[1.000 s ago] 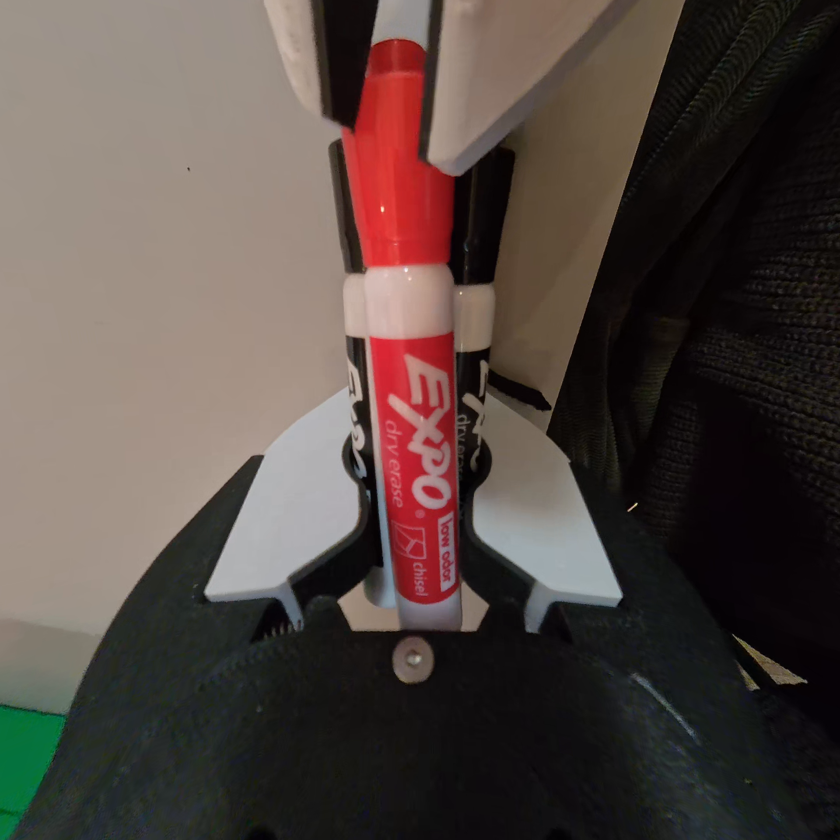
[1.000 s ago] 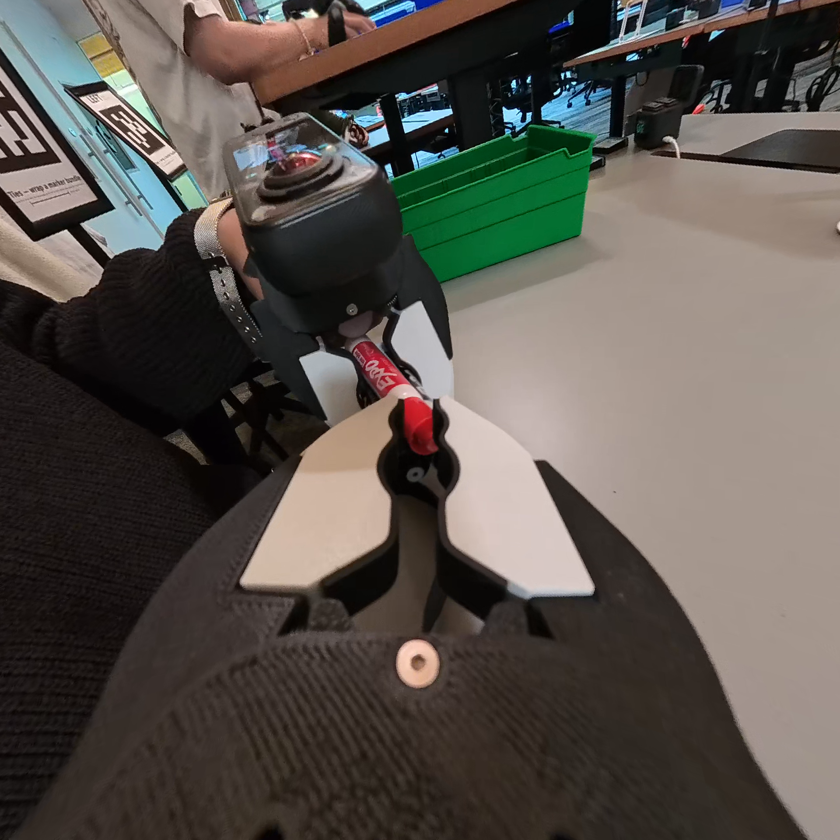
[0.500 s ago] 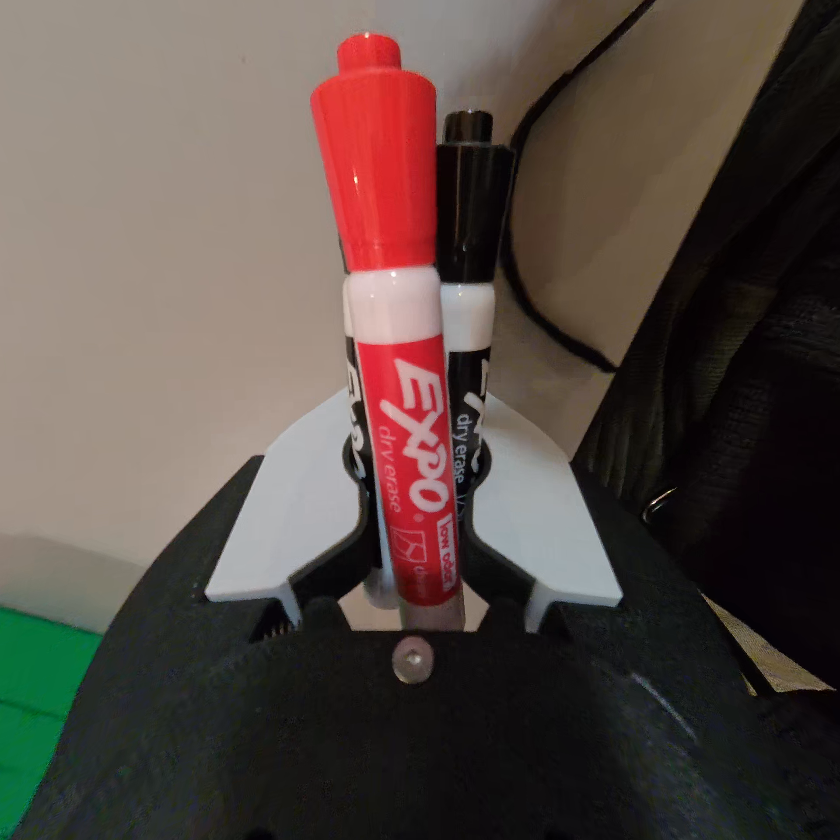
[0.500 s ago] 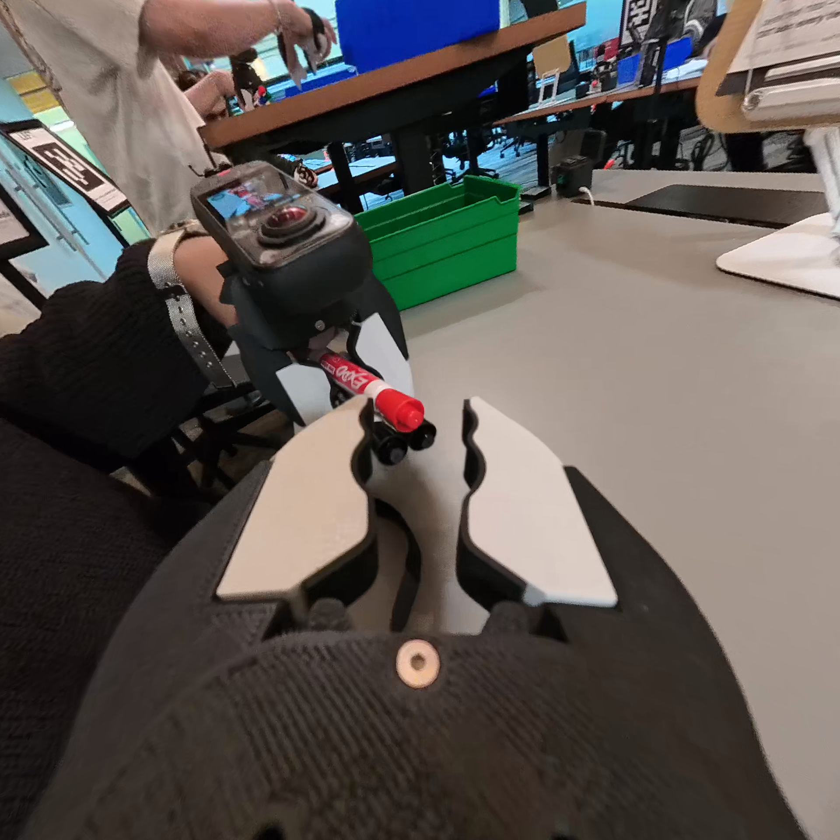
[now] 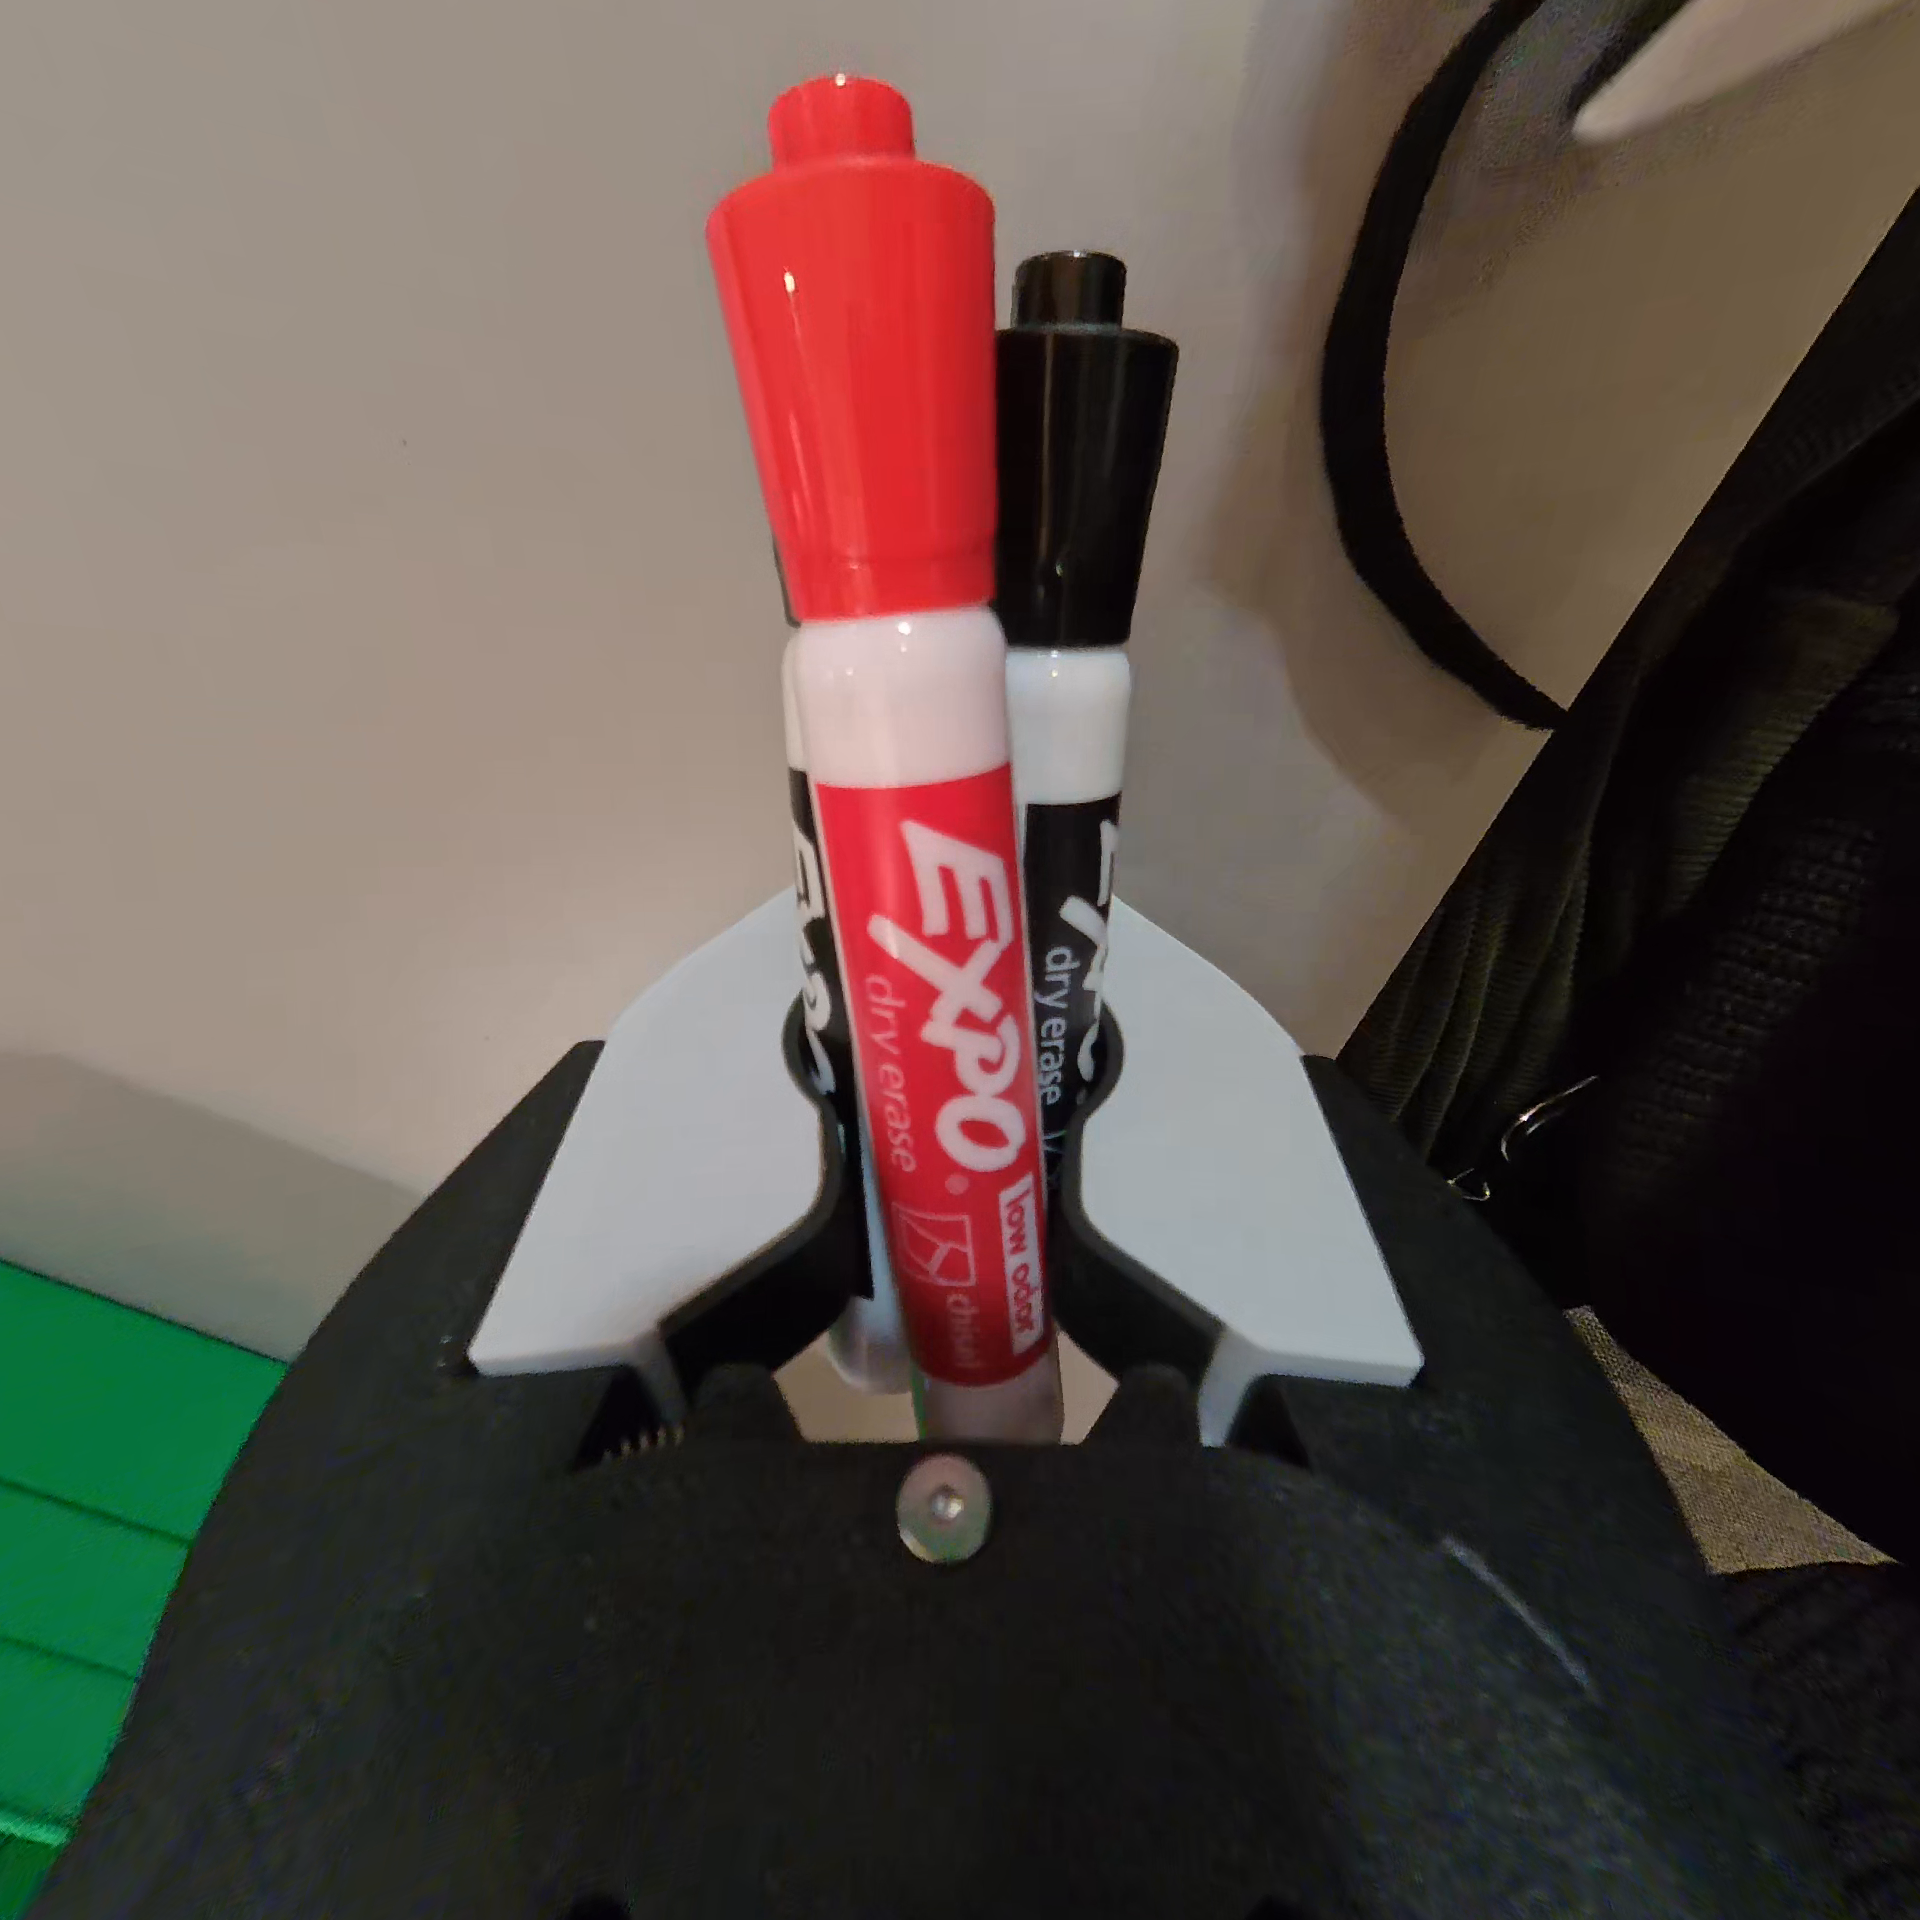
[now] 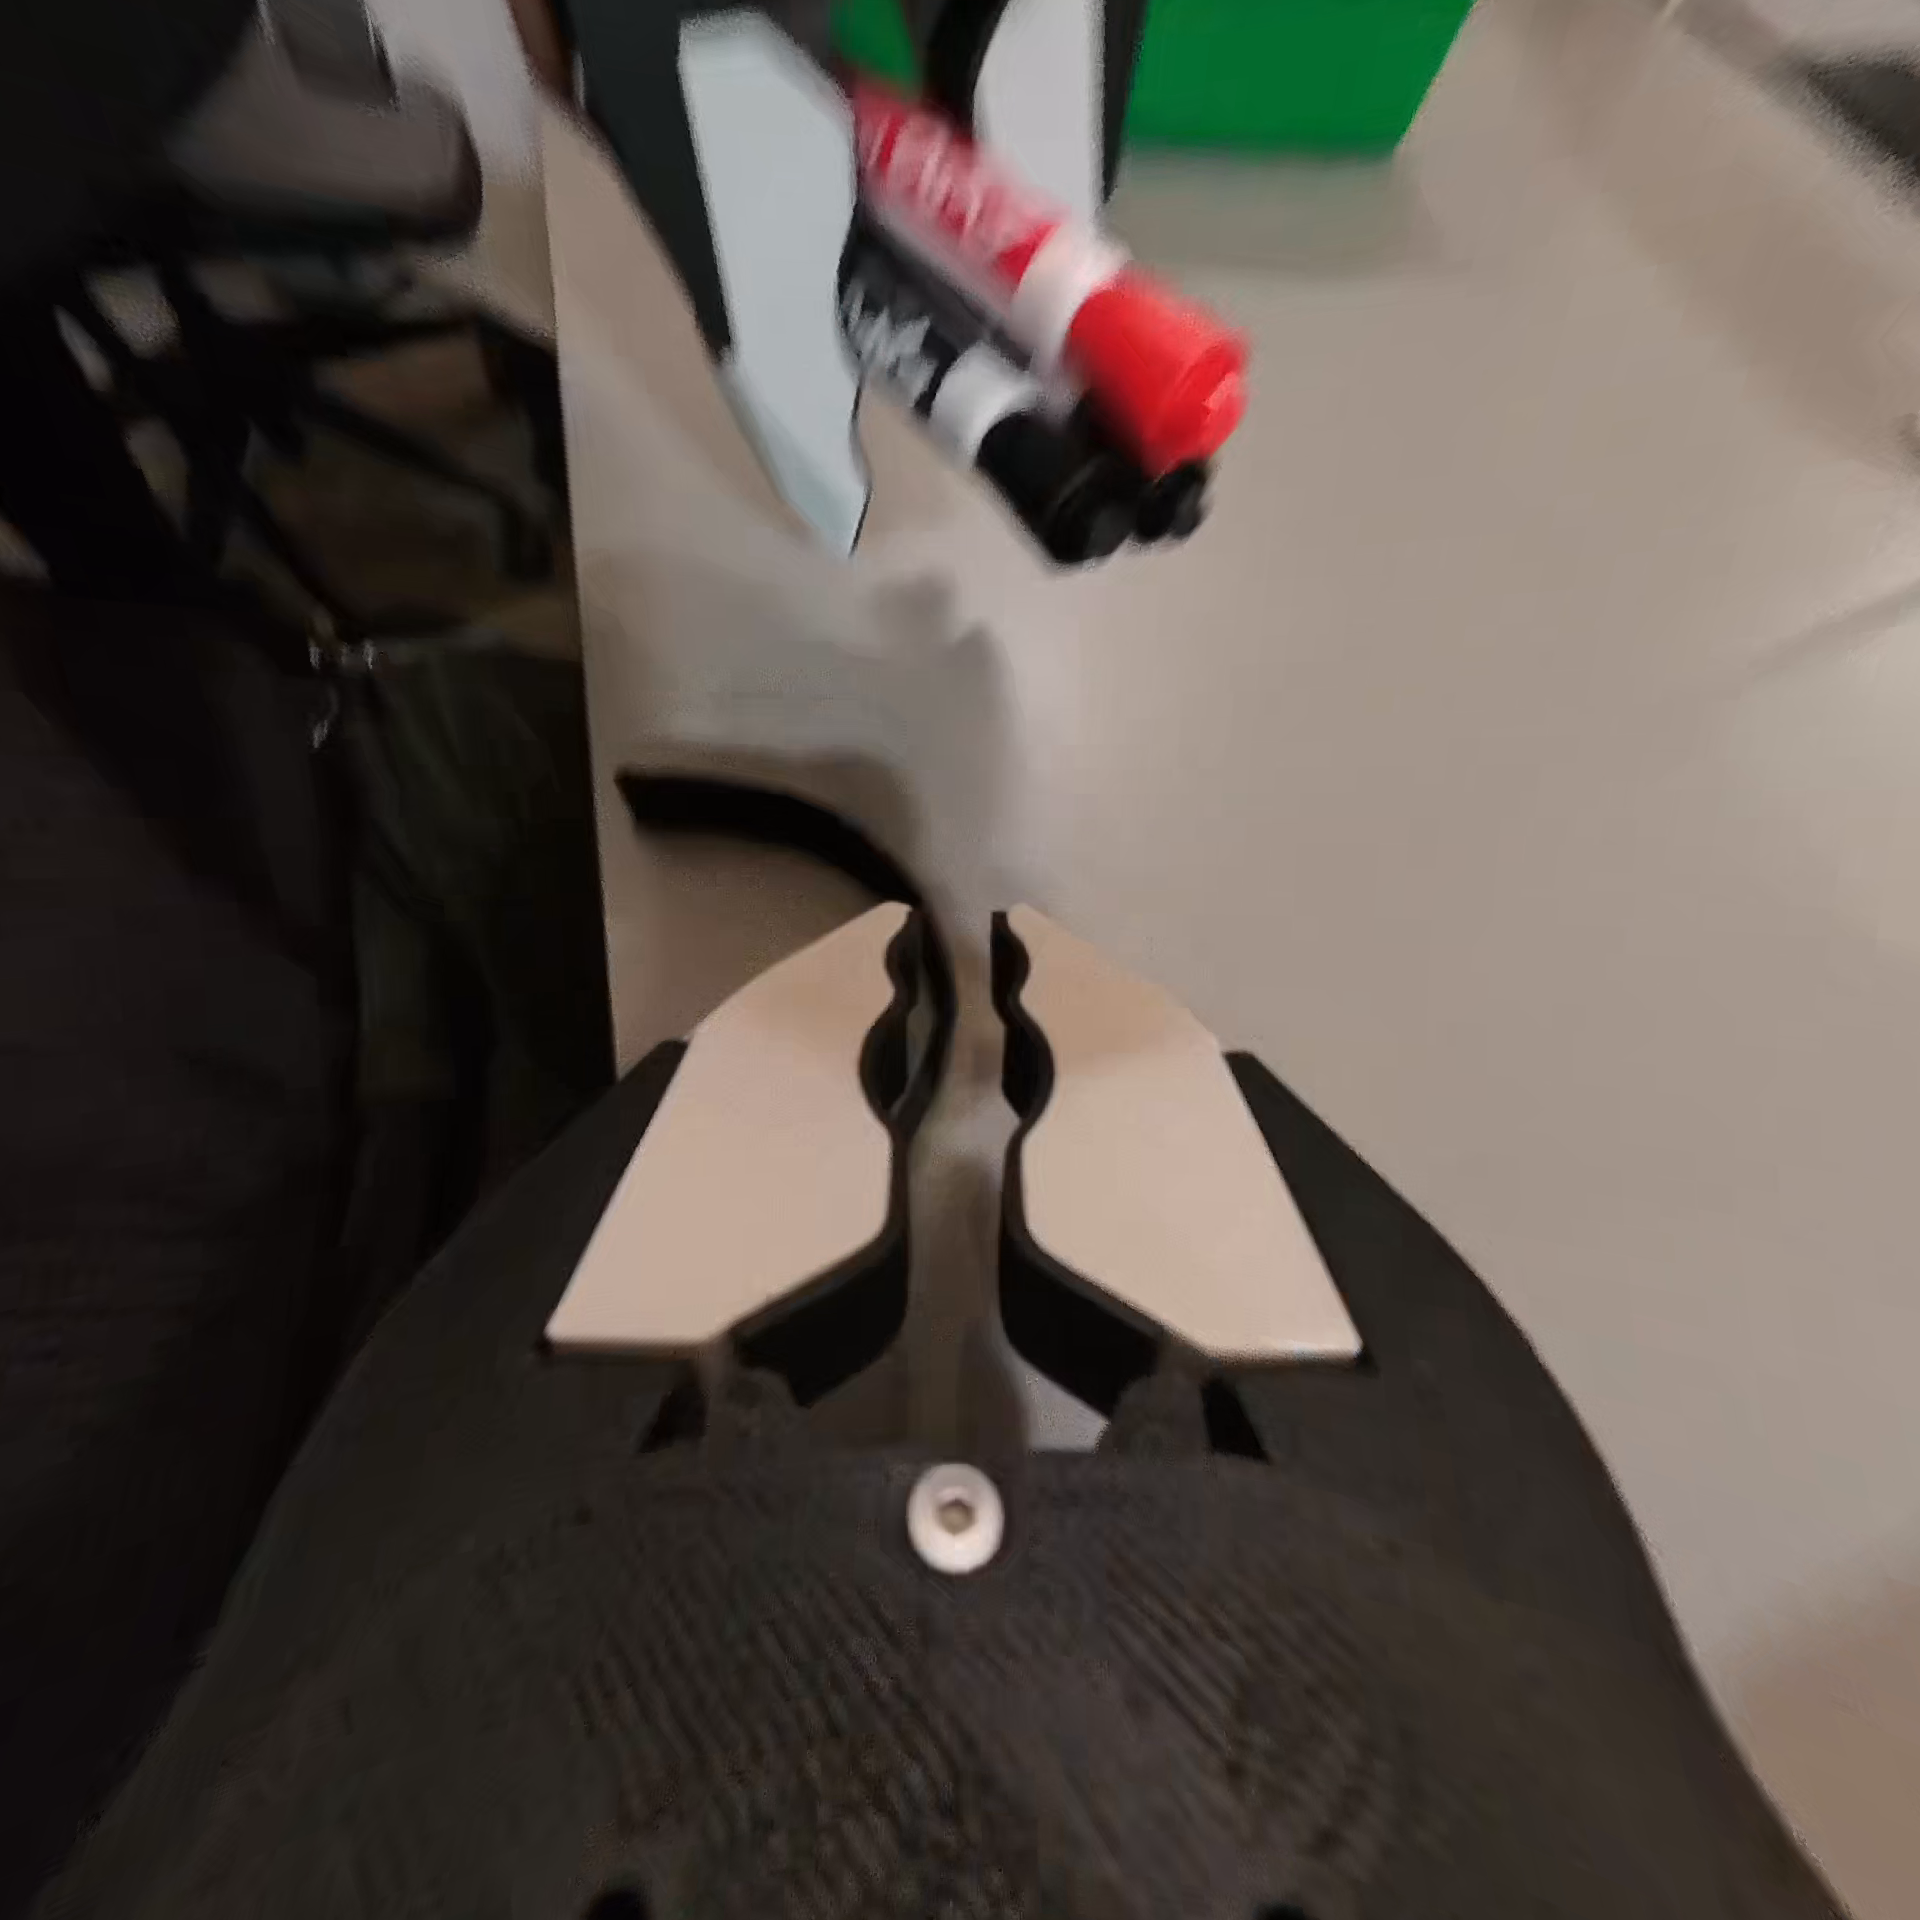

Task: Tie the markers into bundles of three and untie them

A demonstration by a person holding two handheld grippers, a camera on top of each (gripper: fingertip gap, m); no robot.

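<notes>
My left gripper point(image 5: 951, 997) is shut on three markers held side by side: a red marker point(image 5: 883, 540) in front and a black marker point(image 5: 1081, 468) behind on the right, with a second black one mostly hidden behind on the left. In the blurred right wrist view the bundle point(image 6: 1101, 395) sticks out of the left gripper point(image 6: 904, 208) above the table. My right gripper point(image 6: 954, 925) is low over the table, its jaws a narrow gap apart. A black band point(image 6: 769, 816) lies on the table and curves in beside the left fingertip; it also shows in the left wrist view point(image 5: 1371, 499).
The grey table point(image 6: 1507, 831) ends at a near edge on the left, beyond which are a black sleeve point(image 5: 1714, 831) and chair legs point(image 6: 312, 312). A green bin point(image 6: 1278, 73) stands at the back; it also shows in the left wrist view point(image 5: 94, 1507). The gap from one gripper's tips to the other's is roughly 12 cm. It is some 6 cm from my right tips to the black band point(image 6: 769, 816). The left camera catches it too, in the left wrist view point(image 5: 1385, 609).
My right gripper let go of the red cap, opened, drew back and dropped toward the table over the black band, its jaws narrowing. The left gripper kept its hold on the markers.
</notes>
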